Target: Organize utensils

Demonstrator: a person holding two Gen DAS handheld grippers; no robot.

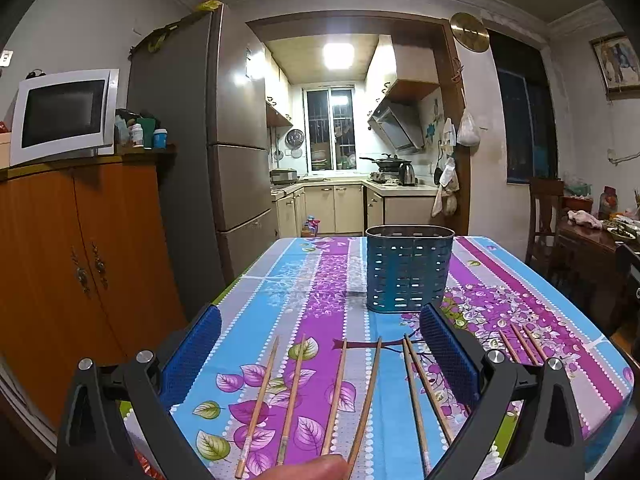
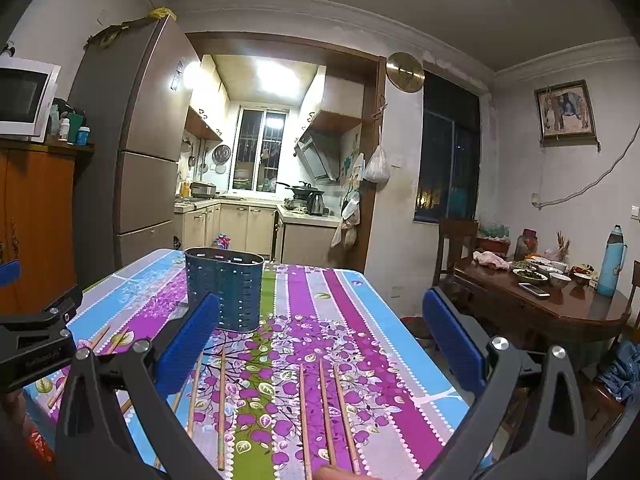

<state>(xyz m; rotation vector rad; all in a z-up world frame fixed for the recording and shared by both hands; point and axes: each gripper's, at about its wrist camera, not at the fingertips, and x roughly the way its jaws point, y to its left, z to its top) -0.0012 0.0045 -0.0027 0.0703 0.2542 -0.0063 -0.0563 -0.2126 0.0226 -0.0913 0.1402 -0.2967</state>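
Note:
Several wooden chopsticks [image 1: 334,396] lie side by side on the flowered tablecloth [image 1: 312,288], pointing away from me. Three more chopsticks [image 2: 326,412] lie to the right, under my right gripper. A blue perforated utensil holder [image 1: 408,268] stands upright farther back on the table; the same holder [image 2: 224,288] shows in the right wrist view. My left gripper [image 1: 320,344] hangs open above the left group with nothing between its blue pads. Open and empty too, my right gripper [image 2: 320,328] hovers over the right group. A fingertip [image 1: 308,468] shows at the bottom edge.
An orange cabinet [image 1: 80,260] with a microwave [image 1: 60,114] stands left of the table, beside a grey fridge [image 1: 224,140]. A dark wooden dining table [image 2: 560,300] with bowls and a blue flask [image 2: 612,260] stands to the right. The left gripper's body [image 2: 36,340] shows at the right view's left edge.

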